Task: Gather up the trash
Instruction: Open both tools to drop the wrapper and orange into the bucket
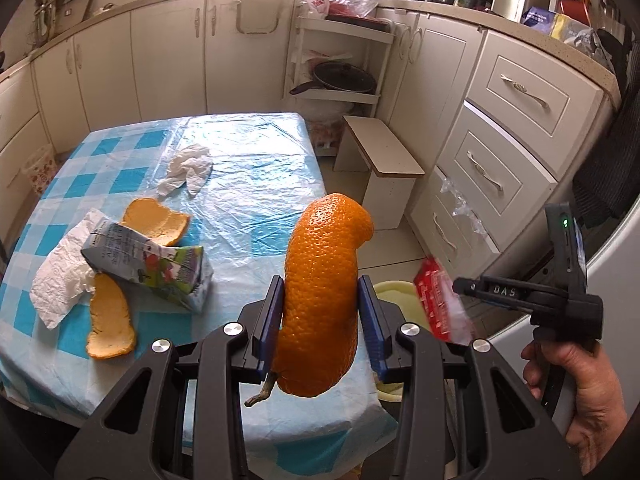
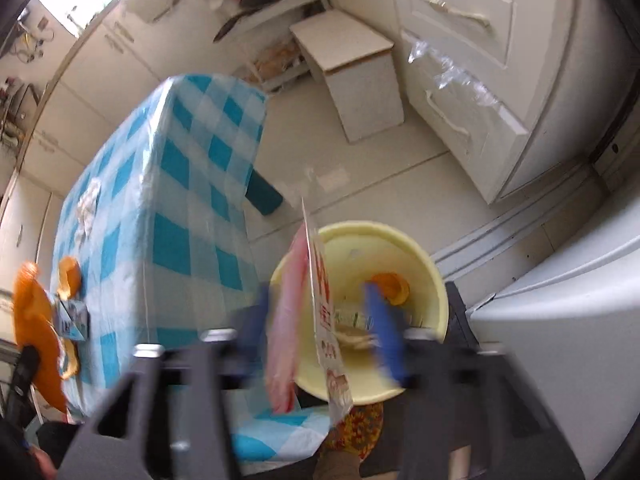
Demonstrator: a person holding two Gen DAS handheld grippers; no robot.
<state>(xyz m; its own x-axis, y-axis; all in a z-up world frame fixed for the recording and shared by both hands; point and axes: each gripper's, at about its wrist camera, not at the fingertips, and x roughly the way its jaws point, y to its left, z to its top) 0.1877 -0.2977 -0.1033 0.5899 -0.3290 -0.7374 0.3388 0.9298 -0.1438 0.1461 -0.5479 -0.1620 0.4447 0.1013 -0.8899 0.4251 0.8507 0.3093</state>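
Note:
My left gripper is shut on a long curved orange peel, held upright over the table's near edge. On the blue checked tablecloth lie a crushed juice carton, two orange peels, a crumpled tissue and a paper napkin. My right gripper points down over a yellow bucket on the floor. Its jaws stand apart, with a red and white wrapper loose between them. An orange peel lies in the bucket.
A white stool stands on the floor beyond the table's right corner. White drawers line the right side, and a white appliance stands close beside the bucket. A hand holds the right gripper's handle.

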